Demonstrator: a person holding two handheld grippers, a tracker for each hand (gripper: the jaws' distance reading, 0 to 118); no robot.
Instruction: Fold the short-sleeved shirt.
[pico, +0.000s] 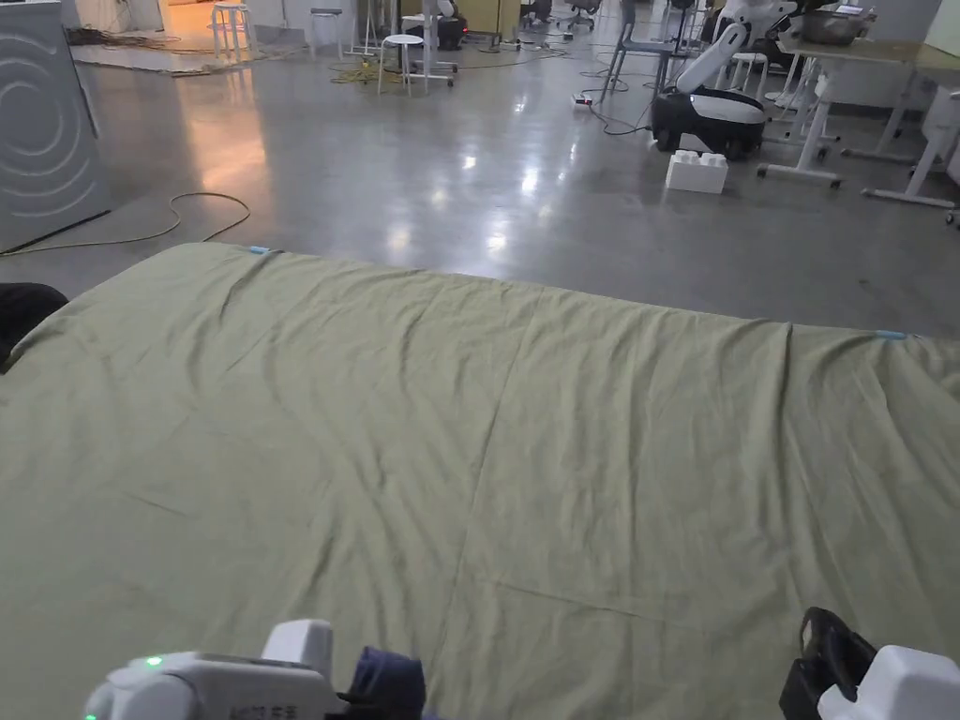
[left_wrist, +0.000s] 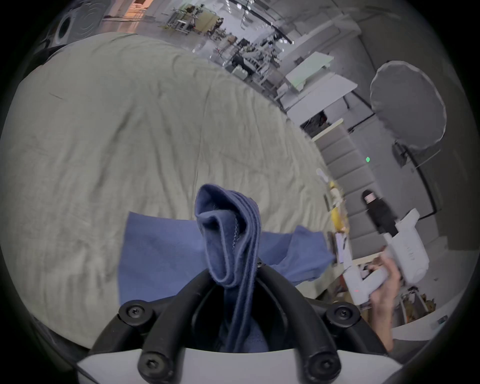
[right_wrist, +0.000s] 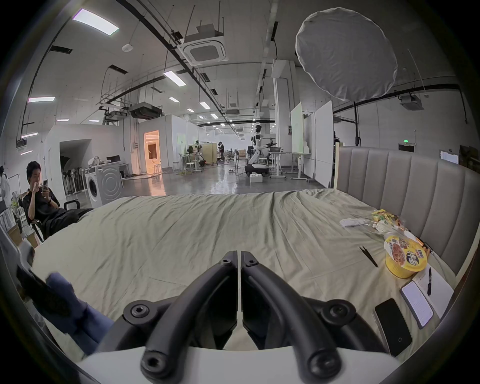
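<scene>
A dark blue short-sleeved shirt (left_wrist: 166, 249) lies partly spread on the green bed sheet (pico: 487, 441) near its front edge. My left gripper (left_wrist: 235, 275) is shut on a bunched, layered fold of it, which stands up between the jaws. In the head view that fold (pico: 386, 682) shows at the bottom beside the left gripper (pico: 370, 696). My right gripper (right_wrist: 239, 253) is shut with nothing between its jaws, hovering over bare sheet to the right of the shirt (right_wrist: 78, 309). A hand holds the right gripper (left_wrist: 374, 207) off the bed's side.
Against the padded headboard (right_wrist: 415, 187) lie a yellow noodle cup (right_wrist: 405, 257), snack bags (right_wrist: 384, 218), two phones (right_wrist: 392, 327) and a notebook. A person (right_wrist: 41, 202) sits at the bed's far left corner. A washing machine (right_wrist: 104, 184) and a white robot (pico: 703, 108) stand on the floor.
</scene>
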